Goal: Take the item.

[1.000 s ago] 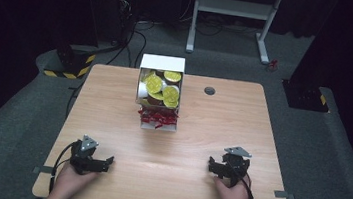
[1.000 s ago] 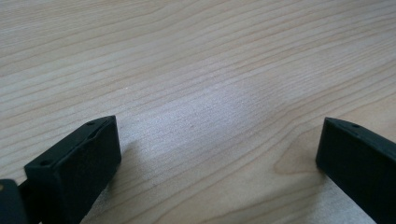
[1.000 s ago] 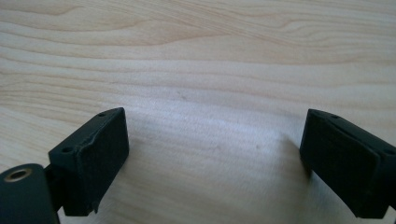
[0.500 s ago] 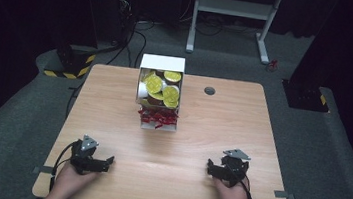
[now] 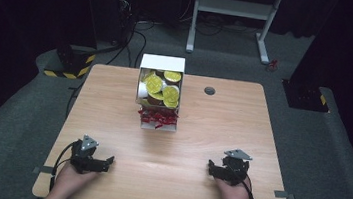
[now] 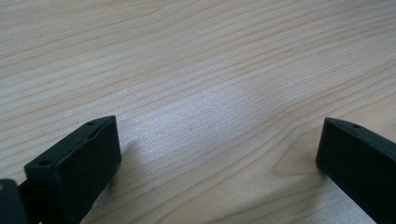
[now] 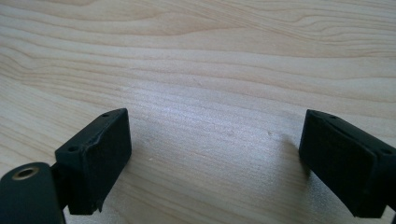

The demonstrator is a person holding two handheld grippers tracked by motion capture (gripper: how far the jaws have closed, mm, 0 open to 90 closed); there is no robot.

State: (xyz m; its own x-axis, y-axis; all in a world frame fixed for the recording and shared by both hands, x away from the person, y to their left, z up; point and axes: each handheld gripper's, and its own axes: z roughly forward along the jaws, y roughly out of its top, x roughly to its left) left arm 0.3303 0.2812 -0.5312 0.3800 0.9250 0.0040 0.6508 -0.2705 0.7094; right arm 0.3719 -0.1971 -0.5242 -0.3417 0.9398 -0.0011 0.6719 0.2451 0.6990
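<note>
The white box (image 5: 159,95) stands at the far middle of the wooden table (image 5: 261,129), packed with round yellow-lidded cups (image 5: 154,83), with red paper shreds (image 5: 158,117) at its near end. Both grippers rest near the table's front edge, well apart from the box. The left gripper (image 5: 105,162) has its jaws spread wide over bare wood, and so does the right gripper (image 5: 214,169).

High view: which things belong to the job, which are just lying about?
Job:
white box
yellow-lidded cups
red shreds
left gripper, right gripper, both open

Lying about:
round hole cover
white stand
floor cables
</note>
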